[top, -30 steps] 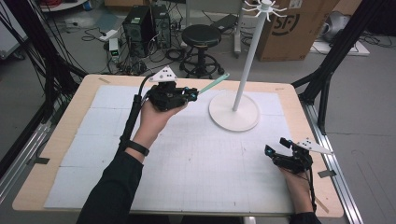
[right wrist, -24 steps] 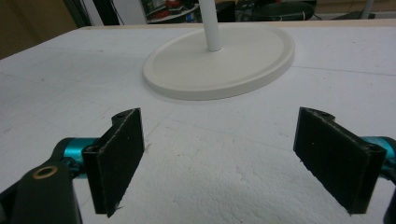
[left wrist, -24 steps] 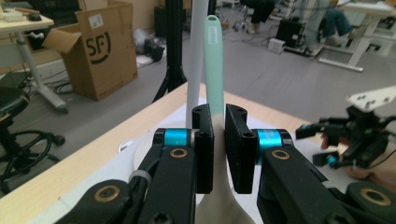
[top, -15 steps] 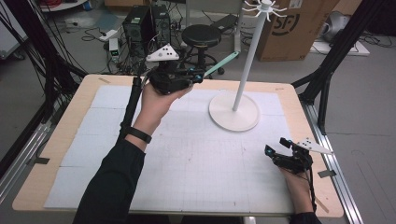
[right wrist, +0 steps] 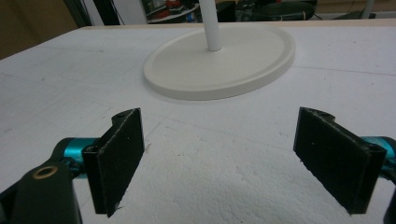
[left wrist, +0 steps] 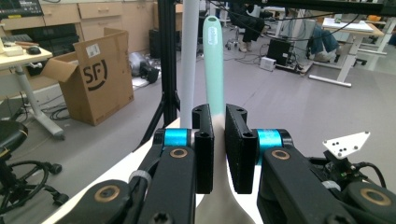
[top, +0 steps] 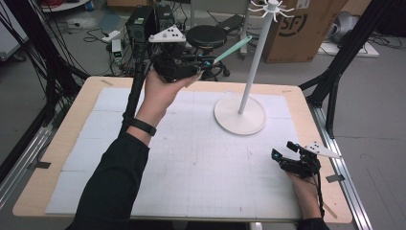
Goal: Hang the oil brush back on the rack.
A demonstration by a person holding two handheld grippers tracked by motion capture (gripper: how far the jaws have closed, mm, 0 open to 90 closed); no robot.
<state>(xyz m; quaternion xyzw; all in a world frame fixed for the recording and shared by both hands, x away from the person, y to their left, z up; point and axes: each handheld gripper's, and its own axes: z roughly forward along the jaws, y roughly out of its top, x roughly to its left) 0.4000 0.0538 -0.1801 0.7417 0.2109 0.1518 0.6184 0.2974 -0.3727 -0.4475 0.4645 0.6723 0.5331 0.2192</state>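
In the high view, the left gripper (top: 207, 63) was seen raised above the far edge of the table (top: 62, 139), its jaws clamped on a mint-green utensil (top: 233, 49) whose long handle pointed toward the pole of the white stand (top: 239, 115). The handle's tip lay near the pole, but whether they touched could not be told. The right gripper (top: 282, 152) was seen resting low at the table's near right corner, jaws spread with nothing between them. In the left gripper view, the utensil (left wrist: 213, 65) was seen pinched between the two black pads, its pale wider end below them and its handle rising just beside the white pole (left wrist: 189, 60). In the right gripper view, the right gripper (right wrist: 219, 158) was shown wide apart over the white mat (right wrist: 56, 93), the stand's round base (right wrist: 219, 70) lying well ahead.
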